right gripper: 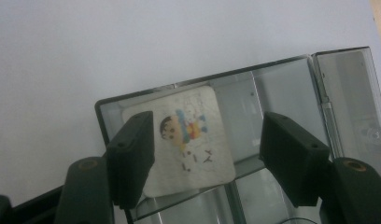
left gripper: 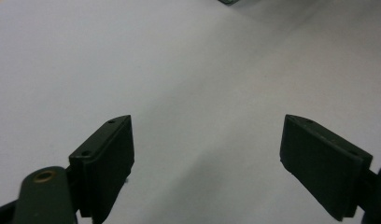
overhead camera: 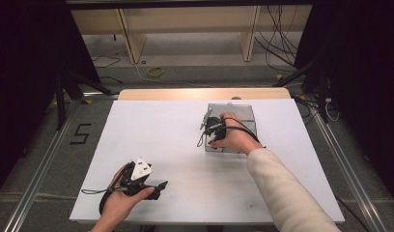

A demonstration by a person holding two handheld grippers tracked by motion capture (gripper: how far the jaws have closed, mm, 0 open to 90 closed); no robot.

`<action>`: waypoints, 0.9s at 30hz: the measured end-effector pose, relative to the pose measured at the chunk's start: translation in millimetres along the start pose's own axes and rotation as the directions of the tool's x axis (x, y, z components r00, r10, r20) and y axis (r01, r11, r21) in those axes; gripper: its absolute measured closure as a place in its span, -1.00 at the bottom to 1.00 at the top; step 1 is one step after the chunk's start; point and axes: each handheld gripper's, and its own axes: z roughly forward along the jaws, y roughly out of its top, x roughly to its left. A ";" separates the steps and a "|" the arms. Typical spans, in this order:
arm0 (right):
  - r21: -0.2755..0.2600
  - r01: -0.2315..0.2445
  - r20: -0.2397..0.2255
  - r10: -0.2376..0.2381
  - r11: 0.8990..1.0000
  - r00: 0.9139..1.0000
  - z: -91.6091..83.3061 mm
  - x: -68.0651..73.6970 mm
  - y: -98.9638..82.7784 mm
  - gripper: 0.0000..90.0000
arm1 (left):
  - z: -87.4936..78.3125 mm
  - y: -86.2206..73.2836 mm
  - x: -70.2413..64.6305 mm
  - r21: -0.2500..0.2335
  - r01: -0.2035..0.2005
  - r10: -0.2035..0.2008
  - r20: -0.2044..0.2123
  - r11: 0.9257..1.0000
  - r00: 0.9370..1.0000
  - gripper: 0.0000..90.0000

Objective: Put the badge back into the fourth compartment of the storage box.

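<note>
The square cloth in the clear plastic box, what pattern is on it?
The white square cloth carries a printed cartoon child in red, yellow and blue; the right gripper view shows it best.

Between the black right gripper [right gripper: 209,158] jaws: a white square pad [right gripper: 188,140] printed with a colourful cartoon child, inside a clear grey box [right gripper: 282,88].

A white cartoon-printed square pad [right gripper: 186,140] lies inside the open clear box [right gripper: 291,88].

left tool [left gripper: 207,154]: jaws wide apart, low | right tool [right gripper: 207,163]: jaws apart, nothing clamped
</note>
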 end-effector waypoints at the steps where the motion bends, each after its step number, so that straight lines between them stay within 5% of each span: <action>1: 0.008 -0.003 0.002 0.003 1.000 1.000 -0.6 0.1 0.2 -0.19 | 0.0 0.0 0.0 -0.001 0.000 0.000 0.000 1.000 1.000 -0.62; 8: -0.010 -0.050 0.013 0.050 0.999 0.999 -2.7 -1.4 -0.4 0.00 | 0.1 -0.1 0.3 0.001 -0.001 0.001 0.000 1.000 1.000 -0.62; 19: -0.031 -0.091 -0.015 0.090 0.995 0.996 -3.5 -3.0 0.0 0.84 | -0.6 -0.2 0.5 0.002 -0.001 0.001 0.001 1.000 1.000 -0.62; 27: -0.078 -0.172 -0.006 0.172 0.982 0.985 -4.1 -1.3 -8.3 0.94 | -0.6 -0.9 0.6 -0.001 0.000 0.000 -0.003 1.000 1.000 -0.62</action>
